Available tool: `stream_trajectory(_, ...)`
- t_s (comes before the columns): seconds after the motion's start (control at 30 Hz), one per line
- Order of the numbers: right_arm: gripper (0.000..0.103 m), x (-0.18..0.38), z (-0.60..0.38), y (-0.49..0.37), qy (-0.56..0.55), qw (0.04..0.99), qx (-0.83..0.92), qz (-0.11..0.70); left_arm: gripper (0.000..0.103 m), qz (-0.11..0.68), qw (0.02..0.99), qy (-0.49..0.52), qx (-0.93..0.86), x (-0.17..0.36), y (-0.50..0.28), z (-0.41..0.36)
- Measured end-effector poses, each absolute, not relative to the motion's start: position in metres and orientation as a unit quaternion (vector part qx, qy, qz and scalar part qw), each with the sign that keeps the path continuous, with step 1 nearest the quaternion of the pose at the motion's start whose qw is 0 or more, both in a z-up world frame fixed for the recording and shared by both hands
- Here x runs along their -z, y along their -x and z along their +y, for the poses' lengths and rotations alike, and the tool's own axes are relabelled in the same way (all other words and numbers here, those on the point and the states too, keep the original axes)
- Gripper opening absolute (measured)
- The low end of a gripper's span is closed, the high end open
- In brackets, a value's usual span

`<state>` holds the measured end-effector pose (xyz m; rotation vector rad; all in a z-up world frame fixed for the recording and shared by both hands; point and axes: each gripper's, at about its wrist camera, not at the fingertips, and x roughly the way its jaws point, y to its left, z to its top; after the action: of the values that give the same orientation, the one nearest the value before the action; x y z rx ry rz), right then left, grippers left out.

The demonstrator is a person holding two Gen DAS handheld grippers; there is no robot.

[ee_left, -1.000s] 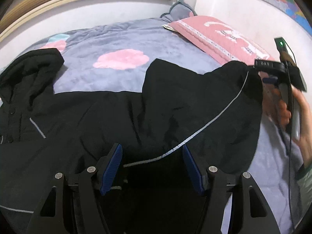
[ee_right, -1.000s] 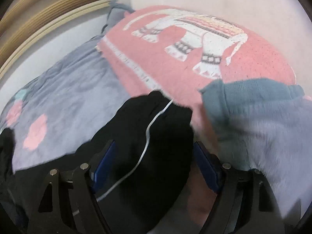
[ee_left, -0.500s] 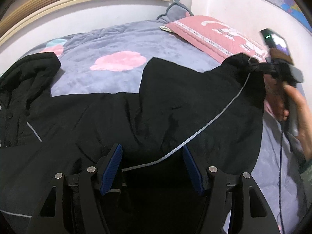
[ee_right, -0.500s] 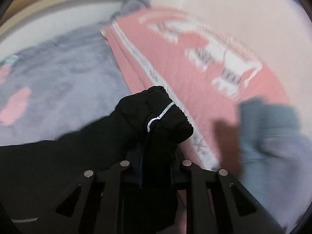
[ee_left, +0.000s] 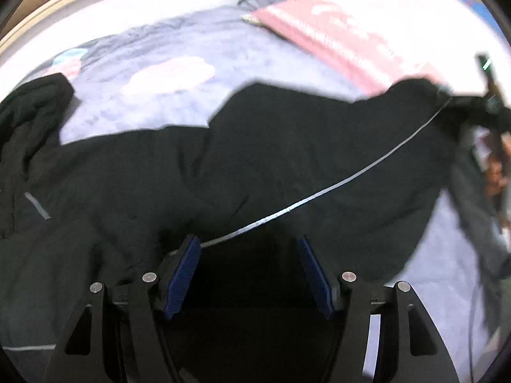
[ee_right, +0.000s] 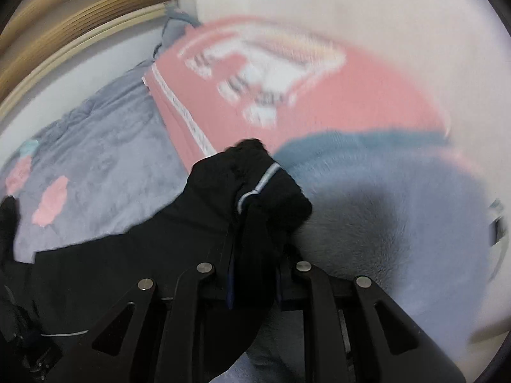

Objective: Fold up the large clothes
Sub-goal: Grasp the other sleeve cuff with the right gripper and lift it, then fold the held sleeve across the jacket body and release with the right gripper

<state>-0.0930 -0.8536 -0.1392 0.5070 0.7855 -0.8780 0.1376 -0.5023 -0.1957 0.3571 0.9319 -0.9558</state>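
The jacket [ee_left: 287, 159] is black with a thin pale grey stripe. The blanket [ee_left: 179, 73] is lavender-grey with pink patches and a teal one at upper left. The pillow [ee_right: 319, 95] is pink with a white animal print.

A home bedroom: a bed with a grey fleece blanket [ee_left: 198, 73] and pink elephant pillow [ee_right: 287, 95].

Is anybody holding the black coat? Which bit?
Yes. The right gripper, whose jaws have just been closing, pinches the black coat by its sleeve cuff. The left gripper is open, holding nothing.
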Motion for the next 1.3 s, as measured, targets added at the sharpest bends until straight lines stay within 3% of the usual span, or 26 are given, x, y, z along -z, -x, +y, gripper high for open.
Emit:
stream_trajectory(0.23, 0.019, 0.1, -0.801, 0.078, -0.216, 0.833, 0.365, 0.355, 0.066, 0.37, 0.806, -0.19, 0.421, 0.131, -0.138, -0.415)
stream_trajectory(0.43, 0.019, 0.052, -0.693, 0.023, -0.166, 0.868, 0.298, 0.359, 0.066, 0.372, 0.828, -0.121, 0.402, 0.094, -0.168, -0.323)
stream_trajectory(0.67, 0.019, 0.023, -0.559, -0.058, -0.105, 0.891, 0.22, 0.382, 0.066, 0.402, 0.836, -0.055, 0.369, 0.094, -0.193, -0.226)
stream_trajectory(0.9, 0.019, 0.043, -0.429, -0.128, -0.062, 0.894, 0.147, 0.418, 0.066, 0.399, 0.845, -0.017, 0.357, 0.097, -0.197, -0.152)
stream_trajectory(1.03, 0.027, 0.074, -0.375, -0.153, -0.056, 0.888, 0.114, 0.443, 0.066, 0.398, 0.846, -0.013, 0.353, 0.1, -0.197, -0.125)
stream_trajectory(1.13, 0.042, 0.097, -0.35, -0.16, -0.07, 0.877, 0.072, 0.47, 0.066, 0.405, 0.843, -0.015, 0.352, 0.105, -0.202, -0.114)
stream_trajectory(1.3, 0.046, 0.098, -0.356, -0.138, -0.081, 0.881, 0.038, 0.464, 0.066, 0.43, 0.824, 0.004, 0.37, 0.12, -0.211, -0.126)
